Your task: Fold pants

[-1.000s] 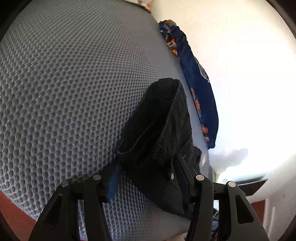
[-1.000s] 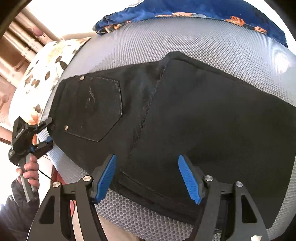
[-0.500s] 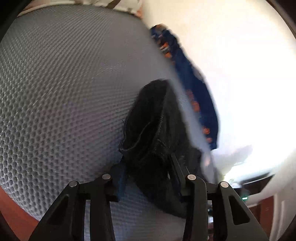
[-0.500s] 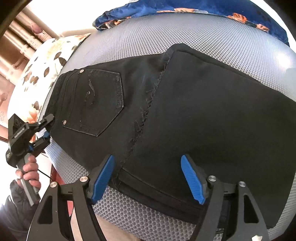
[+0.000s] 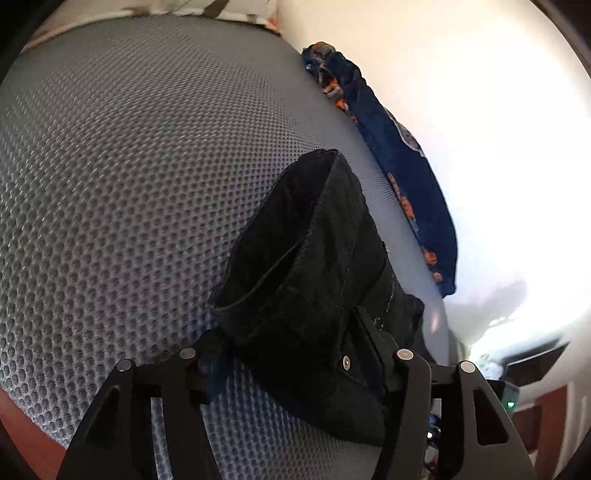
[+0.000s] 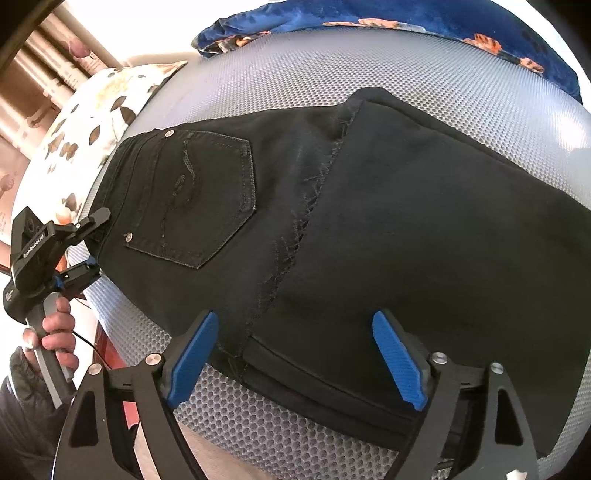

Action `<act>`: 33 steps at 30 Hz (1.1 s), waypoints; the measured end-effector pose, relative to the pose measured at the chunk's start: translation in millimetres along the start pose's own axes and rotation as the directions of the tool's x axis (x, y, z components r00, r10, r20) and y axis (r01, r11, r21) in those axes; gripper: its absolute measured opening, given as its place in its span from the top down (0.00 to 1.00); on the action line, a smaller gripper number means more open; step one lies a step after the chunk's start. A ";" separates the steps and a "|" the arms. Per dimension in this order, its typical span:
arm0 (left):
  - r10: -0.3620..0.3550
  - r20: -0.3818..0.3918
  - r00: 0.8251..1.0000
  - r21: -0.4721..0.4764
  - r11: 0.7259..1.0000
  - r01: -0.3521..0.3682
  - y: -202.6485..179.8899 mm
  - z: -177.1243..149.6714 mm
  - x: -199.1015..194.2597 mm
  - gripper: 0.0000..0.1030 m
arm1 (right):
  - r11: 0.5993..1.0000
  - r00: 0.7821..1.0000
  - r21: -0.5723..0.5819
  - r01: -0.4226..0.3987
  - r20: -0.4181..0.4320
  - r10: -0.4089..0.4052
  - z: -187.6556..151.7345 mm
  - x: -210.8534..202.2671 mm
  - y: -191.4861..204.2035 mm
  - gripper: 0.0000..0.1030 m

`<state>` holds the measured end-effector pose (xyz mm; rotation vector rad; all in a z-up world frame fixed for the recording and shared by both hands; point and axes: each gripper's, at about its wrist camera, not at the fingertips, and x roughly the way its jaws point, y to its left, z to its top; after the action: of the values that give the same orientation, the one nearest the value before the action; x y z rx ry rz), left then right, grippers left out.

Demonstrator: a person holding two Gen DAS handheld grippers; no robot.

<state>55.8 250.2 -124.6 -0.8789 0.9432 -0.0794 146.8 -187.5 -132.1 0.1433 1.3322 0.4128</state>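
Black pants lie folded on a grey mesh surface, back pocket up on the left. My right gripper is open, its blue pads hovering over the near edge of the pants. My left gripper has the waistband end of the pants between its jaws, which stand fairly wide apart around the bunched cloth. In the right wrist view the left gripper sits at the waistband corner, held by a hand.
A blue cloth with orange print lies along the far edge of the mesh surface, also in the right wrist view. A floral pillow lies past the waistband end. A bright white wall is beyond.
The left gripper's jaws have narrowed around the waistband, and it has shifted slightly. The right gripper has drawn back a little and stays open; the pants look flatter.
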 end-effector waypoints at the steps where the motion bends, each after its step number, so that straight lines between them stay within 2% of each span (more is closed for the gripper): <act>1: 0.020 0.003 1.000 0.010 1.000 -0.020 -3.9 -0.4 1.0 0.46 | 1.000 1.000 0.001 0.000 0.000 0.000 0.2 0.3 0.4 0.16; 4: 0.083 -0.002 0.997 0.038 0.996 -0.082 -9.4 0.8 0.3 0.63 | 1.000 1.000 -0.007 0.003 0.000 -0.003 0.2 1.1 2.1 0.16; 7: 0.072 -0.011 0.997 0.030 0.997 -0.072 -9.5 3.6 -4.3 0.71 | 1.000 1.000 -0.009 -0.005 0.003 0.005 0.1 1.1 1.8 0.15; 12: 0.099 0.020 0.995 0.095 0.990 -0.100 -34.7 3.7 -15.5 0.74 | 0.999 0.999 0.007 -0.035 0.001 0.035 2.1 -1.0 -3.1 0.15; 20: 0.075 0.071 0.995 0.221 0.971 -0.089 -105.7 0.6 -26.3 0.75 | 0.995 0.996 0.062 -0.078 0.055 0.074 1.0 -32.8 -30.3 0.16; 27: 0.023 0.087 0.996 0.386 0.921 -0.055 -167.8 -21.6 -26.8 0.75 | 0.985 0.985 0.156 -0.072 0.169 0.045 -3.7 -90.1 -82.3 0.16; 33: 0.003 0.041 0.999 0.498 0.867 -0.023 -223.9 -51.9 -3.3 0.75 | 0.966 0.969 0.248 -0.079 0.248 0.016 -13.9 -130.0 -129.7 0.16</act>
<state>83.1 71.1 16.9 -0.3899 0.8367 -0.2827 137.6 -356.8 -60.2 0.4298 1.1354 0.2520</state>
